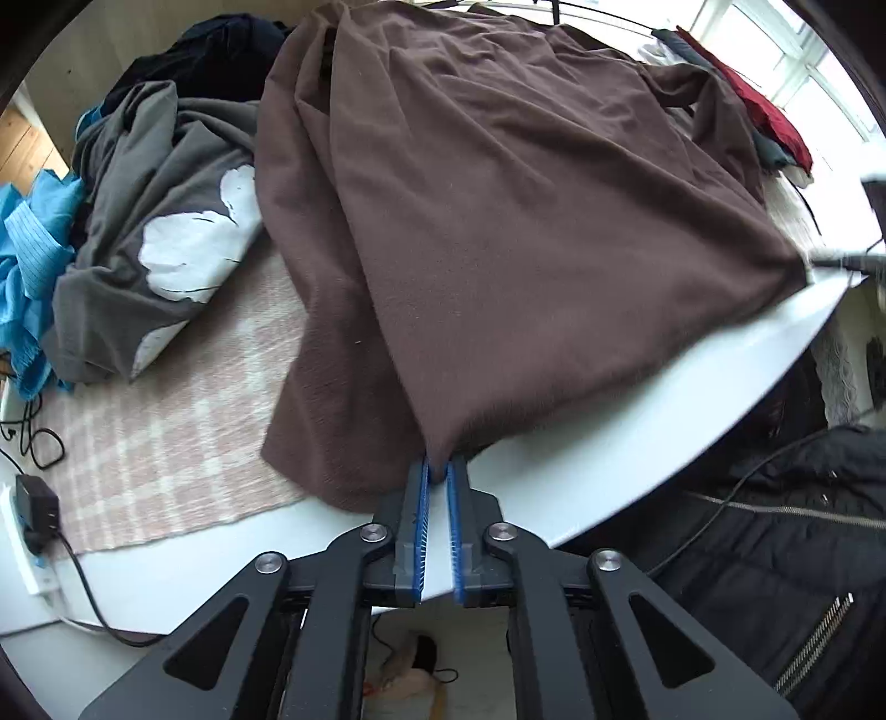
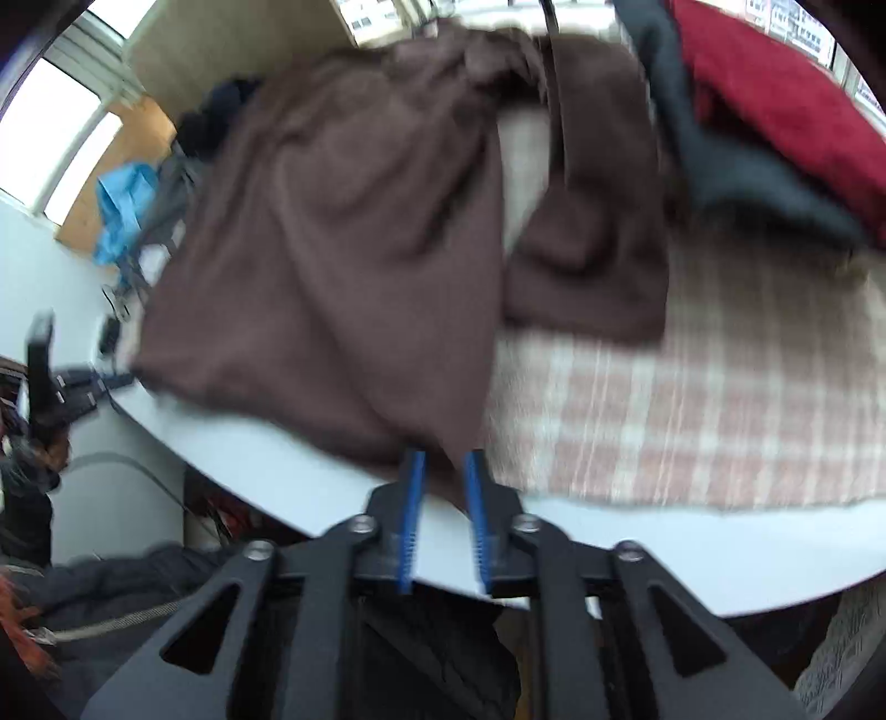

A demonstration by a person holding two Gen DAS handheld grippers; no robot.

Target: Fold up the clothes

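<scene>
A brown garment lies spread over the round white table, its near hem reaching the table's front. My left gripper is shut on the hem's near-left corner, with cloth pinched between the blue pads. In the blurred right wrist view the same brown garment hangs toward my right gripper. Those jaws stand apart, with the other hem corner lying loosely between them. One brown sleeve is folded over beside the body. The left gripper shows at the garment's far corner.
A pink checked mat covers the table. At the left lie a grey printed shirt, a blue shirt and a dark garment. Red and dark grey clothes sit at the right. A charger and a black jacket are close by.
</scene>
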